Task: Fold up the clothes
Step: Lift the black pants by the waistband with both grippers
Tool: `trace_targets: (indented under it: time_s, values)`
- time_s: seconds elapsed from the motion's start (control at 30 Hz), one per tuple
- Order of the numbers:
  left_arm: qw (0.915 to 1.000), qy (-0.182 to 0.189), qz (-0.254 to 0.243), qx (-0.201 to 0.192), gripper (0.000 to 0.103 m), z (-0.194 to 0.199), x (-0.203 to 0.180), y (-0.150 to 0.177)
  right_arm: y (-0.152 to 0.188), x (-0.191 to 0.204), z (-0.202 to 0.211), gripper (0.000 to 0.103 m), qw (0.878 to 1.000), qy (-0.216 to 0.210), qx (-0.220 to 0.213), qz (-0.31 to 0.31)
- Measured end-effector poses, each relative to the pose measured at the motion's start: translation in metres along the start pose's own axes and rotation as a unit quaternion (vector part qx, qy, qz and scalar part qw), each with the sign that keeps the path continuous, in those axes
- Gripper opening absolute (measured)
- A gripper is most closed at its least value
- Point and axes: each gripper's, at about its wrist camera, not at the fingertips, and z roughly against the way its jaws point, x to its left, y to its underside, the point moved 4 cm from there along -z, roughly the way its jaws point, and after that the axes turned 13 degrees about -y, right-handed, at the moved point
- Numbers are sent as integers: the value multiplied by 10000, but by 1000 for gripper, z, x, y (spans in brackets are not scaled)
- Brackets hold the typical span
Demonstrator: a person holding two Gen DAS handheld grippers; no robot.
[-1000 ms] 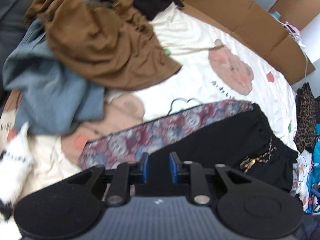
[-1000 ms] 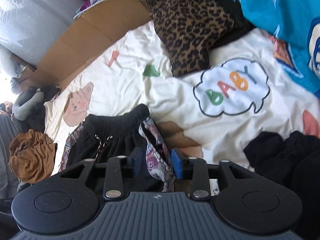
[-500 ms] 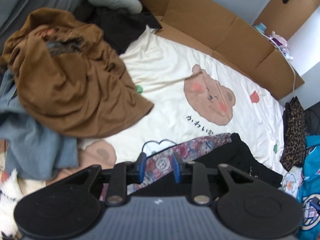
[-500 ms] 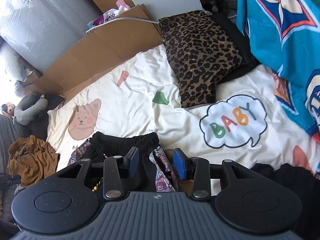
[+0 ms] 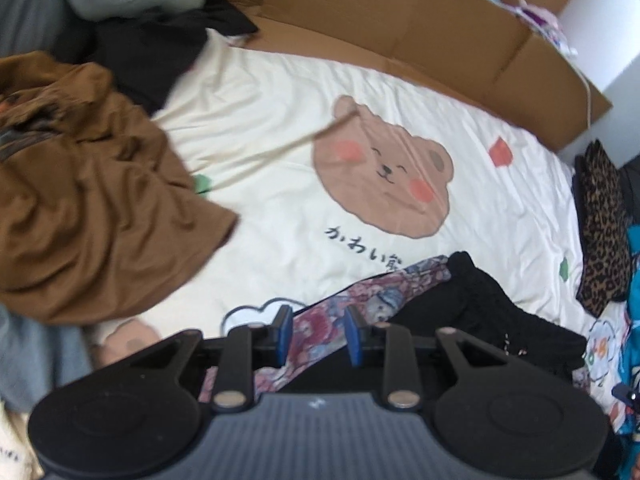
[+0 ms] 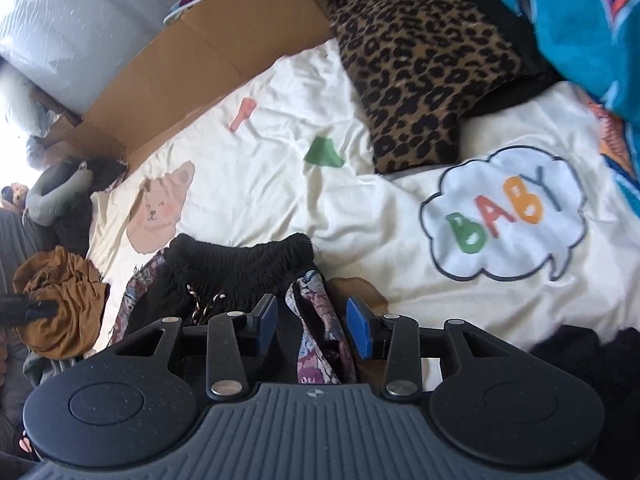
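Beside the brown bear print (image 5: 382, 186), black shorts with floral lining (image 5: 472, 308) lie on the cream bedsheet (image 5: 280, 128). Both left gripper (image 5: 316, 334) and right gripper (image 6: 312, 322) have jaws parted around the lining, gripping nothing; closing carelessly could pinch one layer and spoil the fold.

Bedspread (image 5: 280, 128) spread flat, cardboard (image 5: 400, 20) along its far edge. Shorts (image 5: 472, 312) lie at the near edge, between both grippers' parted fingers. Crumpled garment (image 5: 80, 200) lies left; folded leopard-print cloth (image 6: 420, 64) lies right, beyond the shorts
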Motion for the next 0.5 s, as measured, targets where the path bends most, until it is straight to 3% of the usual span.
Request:
trace_targets:
  time_s: [0.3,0.5]
  values:
    - [9967,202,-789,6,32,-51,-70,-16,-9,0,-57,46,9983,24,412,417]
    - [9896,346,-1390,-93,33,-69,-111,-24,-13,-6,-79,46,9942,74,783,728]
